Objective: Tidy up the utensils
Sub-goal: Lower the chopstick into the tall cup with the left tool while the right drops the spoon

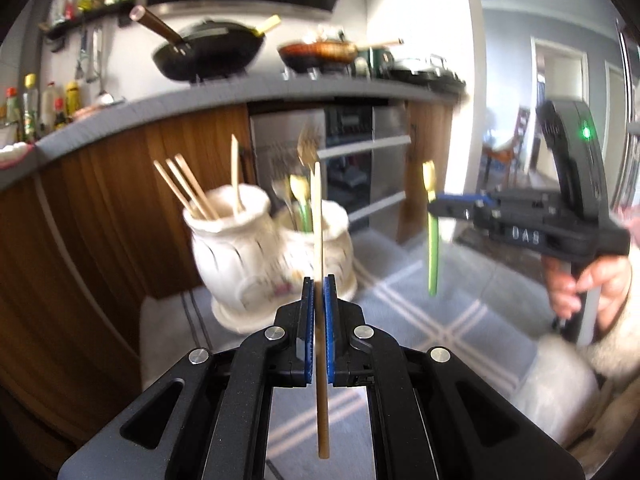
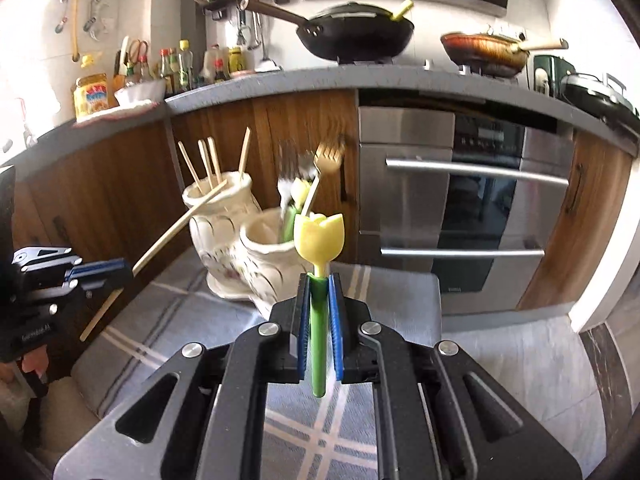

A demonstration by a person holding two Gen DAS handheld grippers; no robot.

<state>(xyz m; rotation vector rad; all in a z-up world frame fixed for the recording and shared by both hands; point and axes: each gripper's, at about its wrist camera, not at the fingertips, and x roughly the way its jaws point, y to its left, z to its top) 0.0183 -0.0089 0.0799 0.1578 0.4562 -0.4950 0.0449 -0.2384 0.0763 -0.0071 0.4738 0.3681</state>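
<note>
Clearly the sorting is mid-carry: each gripper holds one utensil lifted off the checked cloth (image 2: 400, 420) that covers the surface. The left gripper (image 1: 319, 300) has its fingers closed on a wooden chopstick (image 1: 319, 220), held upright, its tip rising toward twelve o'clock in the left wrist view and its lower end hanging below the pads. The right gripper (image 2: 319, 300) has its fingers closed on the green stem of a tulip-shaped yellow spoon (image 2: 319, 236), bowl up. From the left camera that spoon shows at about three o'clock, well apart from the chopstick.

Two cream ceramic jars stand touching on the cloth. The taller jar (image 2: 218, 216), at roughly ten o'clock from the right gripper, already holds several chopsticks (image 2: 208, 160). The shorter jar (image 2: 272, 252), just ahead at eleven o'clock, holds forks (image 2: 330, 154) and green-handled pieces.

Judging by that split, the step in hand is delivery: the chopstick probably belongs in the taller jar and the spoon in the shorter one. The next move calls for bringing each utensil over its jar's mouth, lower end first, without knocking the handles already standing there, then opening the fingers. The two jars sit close, so the grippers may need to go one at a time.
</note>
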